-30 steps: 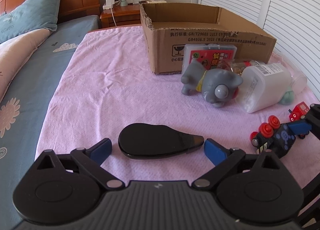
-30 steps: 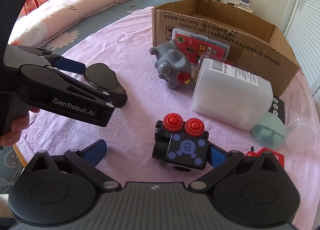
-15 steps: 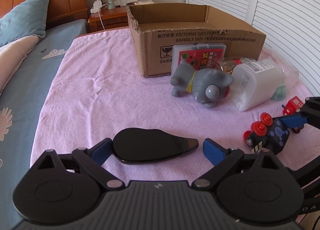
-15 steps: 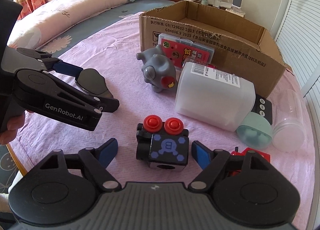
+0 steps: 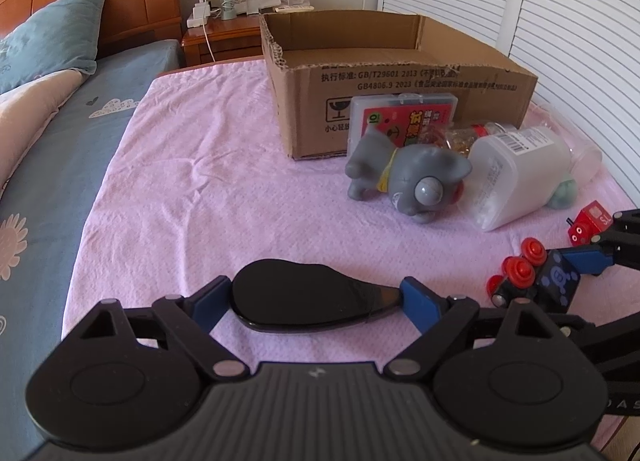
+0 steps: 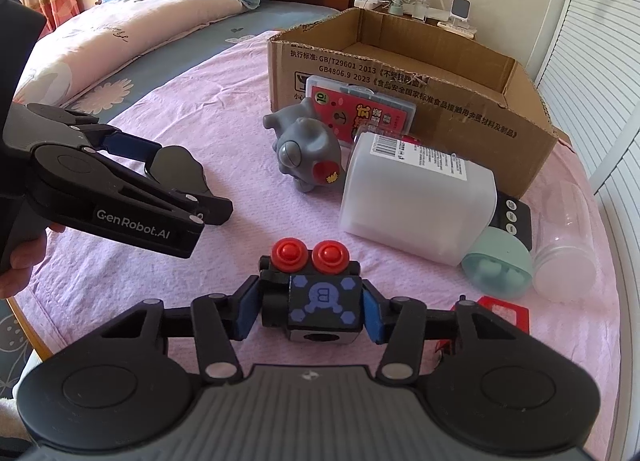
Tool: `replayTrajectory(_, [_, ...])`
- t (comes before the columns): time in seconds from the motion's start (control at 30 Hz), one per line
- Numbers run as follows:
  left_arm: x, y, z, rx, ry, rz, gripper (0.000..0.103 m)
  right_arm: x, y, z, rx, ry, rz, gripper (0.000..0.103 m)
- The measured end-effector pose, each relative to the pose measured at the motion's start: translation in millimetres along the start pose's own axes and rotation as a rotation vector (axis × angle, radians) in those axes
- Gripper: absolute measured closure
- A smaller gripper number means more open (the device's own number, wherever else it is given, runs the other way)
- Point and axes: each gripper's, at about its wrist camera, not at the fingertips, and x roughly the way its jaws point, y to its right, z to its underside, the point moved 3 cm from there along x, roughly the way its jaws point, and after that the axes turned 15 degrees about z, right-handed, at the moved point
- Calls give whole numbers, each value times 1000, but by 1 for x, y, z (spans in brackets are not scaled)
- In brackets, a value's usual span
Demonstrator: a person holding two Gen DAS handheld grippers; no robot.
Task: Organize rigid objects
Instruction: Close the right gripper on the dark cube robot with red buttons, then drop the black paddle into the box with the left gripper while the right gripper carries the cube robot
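A flat black oval case (image 5: 304, 297) lies on the pink cloth (image 5: 200, 189). My left gripper (image 5: 316, 301) is closing on it lengthwise, and its blue pads (image 5: 212, 305) touch both ends. A black toy block with two red knobs (image 6: 324, 293) sits between the pads of my right gripper (image 6: 310, 313), which is shut on its sides. In the left wrist view that toy (image 5: 552, 281) is low at the right, with a right finger (image 5: 592, 261) against it. In the right wrist view a hand holds the left gripper (image 6: 188, 185) at the left.
An open cardboard box (image 5: 400, 77) stands at the back. In front of it lie a red card case (image 5: 400, 117), a grey toy animal (image 5: 412, 181), a white jar (image 5: 516, 177), a green holder (image 6: 498, 269), a clear cup (image 6: 568, 229) and a red toy (image 5: 592, 217). Bedding lies to the left.
The right jaws went from wide apart to shut on the black toy block. The left jaws narrowed until both pads met the ends of the black case.
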Motion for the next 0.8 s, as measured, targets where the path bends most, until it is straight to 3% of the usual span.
replayTrajectory(0.33, [-3, 0, -2, 4, -43, 37, 13, -9, 4, 0, -14, 18, 3, 47])
replayTrajectory(0.53, [-24, 8, -8, 49, -46, 46, 14, -25, 11, -7, -30, 51, -1, 47])
replayTrajectory(0.8, [-54, 18, -64, 129, 22, 64, 13, -55, 45, -38, -46, 149, 16, 47])
